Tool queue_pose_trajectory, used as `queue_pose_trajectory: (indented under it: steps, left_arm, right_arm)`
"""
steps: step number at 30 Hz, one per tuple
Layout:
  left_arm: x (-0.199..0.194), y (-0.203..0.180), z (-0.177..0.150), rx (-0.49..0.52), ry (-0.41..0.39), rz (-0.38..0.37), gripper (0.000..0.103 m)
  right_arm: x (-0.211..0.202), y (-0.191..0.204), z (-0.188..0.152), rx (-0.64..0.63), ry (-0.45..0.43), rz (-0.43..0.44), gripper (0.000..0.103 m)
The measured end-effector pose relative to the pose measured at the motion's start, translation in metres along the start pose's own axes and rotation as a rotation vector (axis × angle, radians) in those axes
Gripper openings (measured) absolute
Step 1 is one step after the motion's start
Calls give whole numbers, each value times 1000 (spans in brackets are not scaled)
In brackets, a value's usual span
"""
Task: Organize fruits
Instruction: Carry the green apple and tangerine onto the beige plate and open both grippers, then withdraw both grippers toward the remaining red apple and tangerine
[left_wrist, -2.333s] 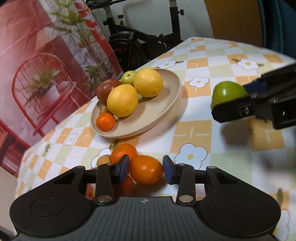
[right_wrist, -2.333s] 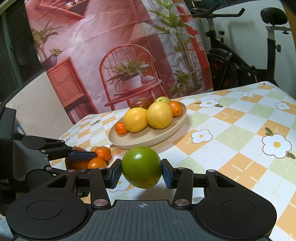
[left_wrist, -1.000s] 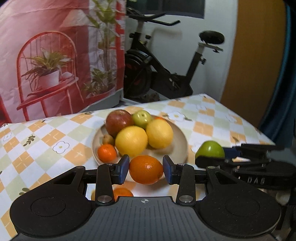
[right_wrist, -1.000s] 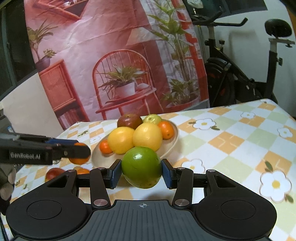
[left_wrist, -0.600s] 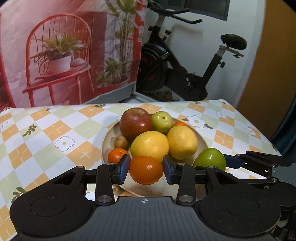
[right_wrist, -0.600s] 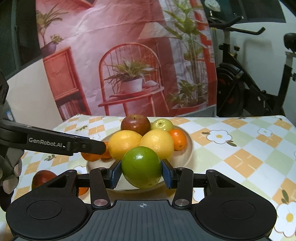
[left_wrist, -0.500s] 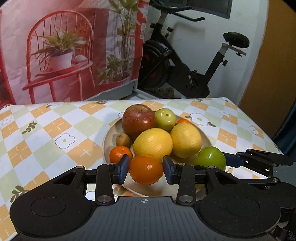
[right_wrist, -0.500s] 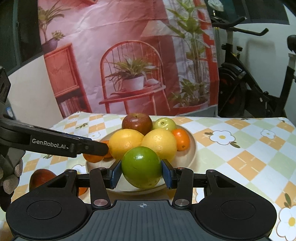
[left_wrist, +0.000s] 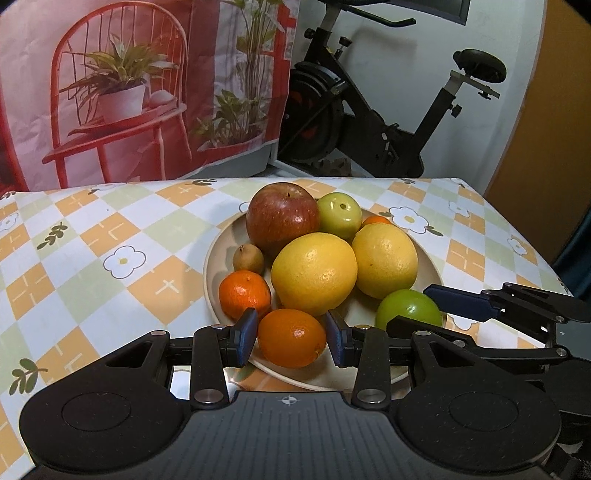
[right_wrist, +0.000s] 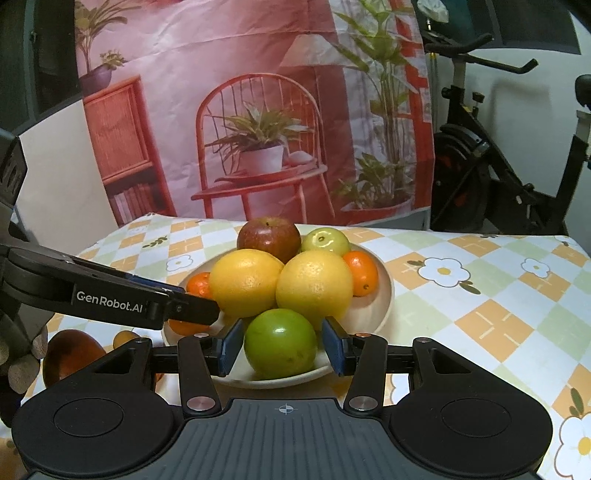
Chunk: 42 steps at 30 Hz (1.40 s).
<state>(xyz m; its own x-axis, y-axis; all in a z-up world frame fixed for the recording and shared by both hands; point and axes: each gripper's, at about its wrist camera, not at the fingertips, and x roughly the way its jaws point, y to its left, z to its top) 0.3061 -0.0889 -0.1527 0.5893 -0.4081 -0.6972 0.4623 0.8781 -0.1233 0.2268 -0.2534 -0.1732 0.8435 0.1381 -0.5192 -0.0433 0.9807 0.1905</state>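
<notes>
Here, orange (left_wrist: 291, 338) beside plate rim (left_wrist: 210, 295).

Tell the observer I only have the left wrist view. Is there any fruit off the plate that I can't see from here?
Observer: Yes. A reddish-brown fruit lies on the tablecloth, left of the plate.
Operator: What's the orange sliver behind the yellow ones?
Observer: An oval orange fruit, lying against the right-hand yellow citrus near the plate's far side.
Operator: And the green one next to me?
Observer: The green fruit sits between the pads of the right gripper, low over the plate's near edge. I cannot tell whether the pads press on it.
</notes>
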Motion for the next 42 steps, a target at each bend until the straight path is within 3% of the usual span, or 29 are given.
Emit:
queue_pose_trajectory:
  steps: [6,8,13,20,26,34,42]
  left_arm:
    - [-2,0,-1,2,7,-4,47]
    - [-4,-1,0,7,3,-2,62]
    - [-17,-1,3,-21,-14,-6,71]
    - [-55,13,5,-82,-67,65,83]
    - [-86,29,-5,-119,-96,141,85]
    - [-101,51,-28,-156,-51,167,84]
    - [-112,59,-44,-142,-82,180,83]
  right_arm:
    - [-6,1,-4,3,-19,-6,44]
    - [-10,1,-4,10,-30,-7,49]
    - [-24,-5,-6,84,-51,6,54]
    - [-42,5,-20,140,-56,20,54]
    - [-51,27,-27,115,-38,46,54]
    - [-51,65,-33,42,13,96,54]
    - [-41,113,-36,-127,74,147,54]
